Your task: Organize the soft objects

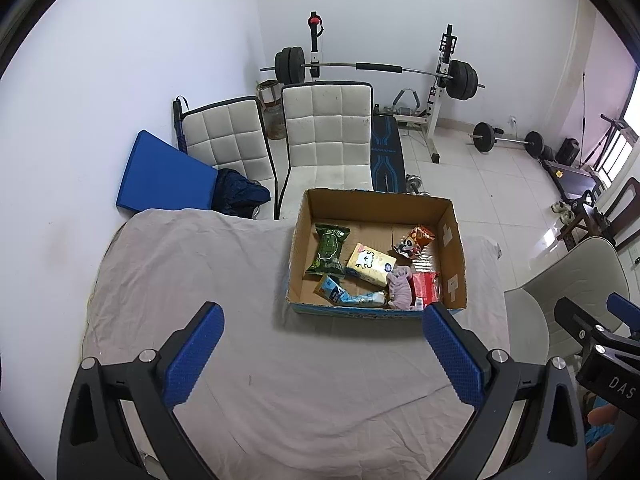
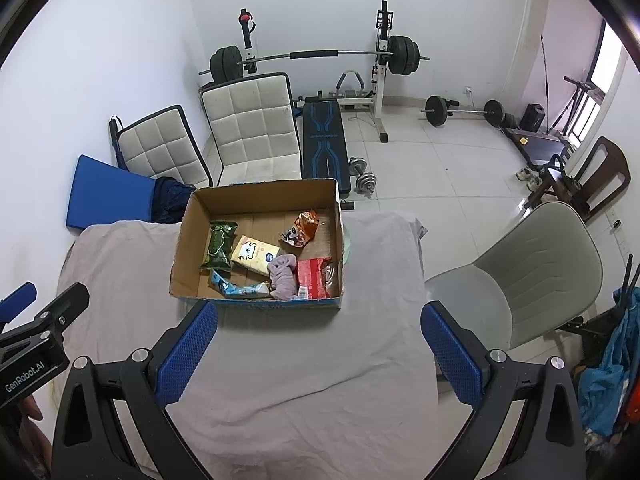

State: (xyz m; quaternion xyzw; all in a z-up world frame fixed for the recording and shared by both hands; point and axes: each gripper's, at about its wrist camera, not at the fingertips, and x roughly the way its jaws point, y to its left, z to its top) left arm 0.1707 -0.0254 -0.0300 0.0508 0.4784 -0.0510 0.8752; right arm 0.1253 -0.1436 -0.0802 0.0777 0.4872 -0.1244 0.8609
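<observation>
An open cardboard box (image 1: 456,256) (image 2: 188,240) stands at the far side of the cloth-covered table (image 1: 200,280) (image 2: 320,360). Inside lie a green pack (image 1: 329,250) (image 2: 220,244), a yellow tissue pack (image 1: 370,266) (image 2: 256,254), an orange snack bag (image 1: 416,240) (image 2: 302,228), a red pack (image 1: 426,288) (image 2: 314,276), a pink cloth (image 1: 400,286) (image 2: 284,276) and a light blue pack (image 1: 348,296) (image 2: 240,288). My left gripper (image 1: 324,356) is open and empty, held above the table short of the box. My right gripper (image 2: 320,352) is open and empty beside it.
Two white padded chairs (image 1: 328,132) (image 2: 252,124) stand behind the table, with a blue mat (image 1: 160,172) against the wall. A grey chair (image 2: 532,276) stands right of the table. A barbell rack (image 1: 376,68) and weights stand further back on the tiled floor.
</observation>
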